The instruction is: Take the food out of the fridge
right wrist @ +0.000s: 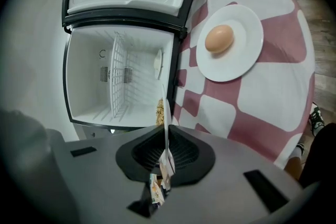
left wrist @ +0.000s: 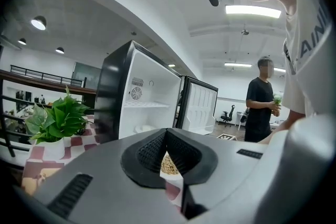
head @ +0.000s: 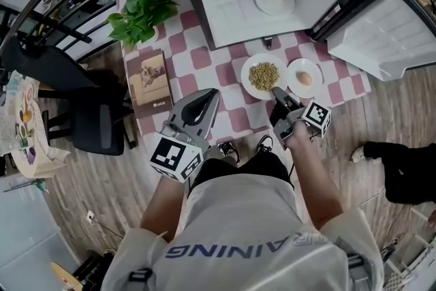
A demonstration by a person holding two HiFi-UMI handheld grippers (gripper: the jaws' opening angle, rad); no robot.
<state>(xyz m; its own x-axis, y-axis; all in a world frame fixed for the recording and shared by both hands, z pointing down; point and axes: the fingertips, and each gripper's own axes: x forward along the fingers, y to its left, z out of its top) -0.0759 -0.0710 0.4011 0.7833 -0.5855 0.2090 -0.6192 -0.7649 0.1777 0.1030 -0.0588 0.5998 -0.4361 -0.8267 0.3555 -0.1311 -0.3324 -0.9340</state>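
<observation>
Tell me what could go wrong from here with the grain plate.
The right gripper pinches only the rim of the grain plate, so it may tilt and spill the loose grains. The egg plate lies close beside it; a bump might set the egg rolling.

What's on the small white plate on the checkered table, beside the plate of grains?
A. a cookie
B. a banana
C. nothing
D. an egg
D: a brown egg lies in the middle of the small plate, which sits on the checkered cloth.
</observation>
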